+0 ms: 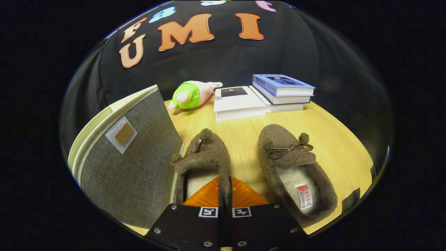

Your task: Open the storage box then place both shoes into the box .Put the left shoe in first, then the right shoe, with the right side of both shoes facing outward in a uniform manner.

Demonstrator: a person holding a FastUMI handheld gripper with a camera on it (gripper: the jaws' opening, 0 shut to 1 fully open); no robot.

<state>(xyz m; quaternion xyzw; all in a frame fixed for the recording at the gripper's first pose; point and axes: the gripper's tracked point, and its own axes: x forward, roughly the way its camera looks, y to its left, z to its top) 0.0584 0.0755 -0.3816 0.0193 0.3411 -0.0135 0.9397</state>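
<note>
So: storage box (129, 153) lid stands raised at the tabletop's (334, 139) left edge; neither shoe is boxed yet. Your gripper (225, 190) is clamped on the left shoe (204, 158), its inner side wall pinched between both fingers. The right shoe (294, 167) lies just beside it, toward the right edge, untouched.

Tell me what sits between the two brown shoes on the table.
Nothing lies there: in the gripper view, bare wooden table separates the left shoe from the right shoe. The gripper is shut on the left shoe's side wall.
</note>
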